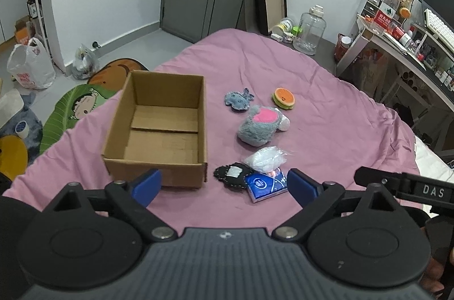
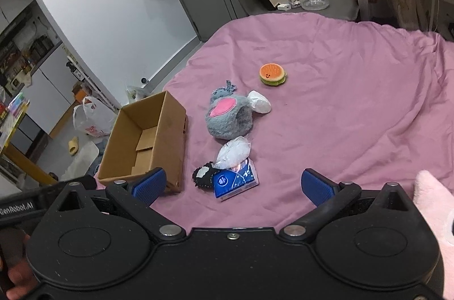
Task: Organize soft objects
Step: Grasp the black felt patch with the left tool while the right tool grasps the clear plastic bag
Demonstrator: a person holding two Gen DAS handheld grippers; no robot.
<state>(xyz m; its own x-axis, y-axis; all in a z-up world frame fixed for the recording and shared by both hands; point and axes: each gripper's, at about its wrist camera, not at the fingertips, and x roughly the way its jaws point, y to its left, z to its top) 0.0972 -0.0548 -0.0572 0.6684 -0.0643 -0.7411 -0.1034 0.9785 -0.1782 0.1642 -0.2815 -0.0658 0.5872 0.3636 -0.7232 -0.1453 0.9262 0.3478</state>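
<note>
My left gripper (image 1: 224,188) hangs above the near edge of the pink bedspread (image 1: 326,107), its blue pads spread wide with nothing between them. My right gripper (image 2: 231,186) is the same: pads far apart, only bare bedspread (image 2: 340,101) between them.

I take the cardboard box (image 1: 159,129) as my landmark. It sits open and empty on the bedspread, its bottom flaps showing. All the soft things lie to its right in the left wrist view. Nearest its front right corner is a flat black felt piece (image 1: 231,175) with a white patch. Touching that piece on the side away from the box is a blue tissue pack (image 1: 265,185), and a clear bag of white stuffing (image 1: 265,159) rests partly on top of the pack. Further back along the box's right side lies a grey plush with a pink patch (image 1: 259,127), a white bundle (image 2: 259,102) tucked against its far side. Just beyond it, level with the box's back wall, is a small blue felt toy (image 1: 238,100). The orange and green round plush (image 1: 283,98) lies furthest from the box, apart from the rest.

At the right edge of the right wrist view, a pale pink plush (image 2: 434,203) pokes in.
</note>
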